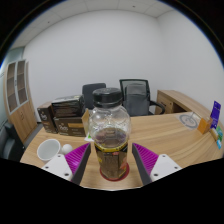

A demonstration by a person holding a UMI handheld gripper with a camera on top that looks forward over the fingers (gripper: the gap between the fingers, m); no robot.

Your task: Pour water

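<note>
A clear plastic bottle [108, 135] with a black cap, a dark label and a red base stands upright between my fingers. My gripper [110, 165] is shut on the bottle; the magenta pads [82, 156] flank it and both fingers press on its lower sides. A white cup [48, 150] sits on the wooden table [165, 138], to the left of the left finger and a little beyond it. Whether the bottle's base rests on the table or hangs just above it is unclear.
A small white object [67, 148] lies beside the cup. Far right on the table are a glass dish [190, 120] and a blue box [214, 110]. Office chairs [135, 98] and stacked boxes [66, 115] stand behind the table, a cabinet [16, 95] at the left wall.
</note>
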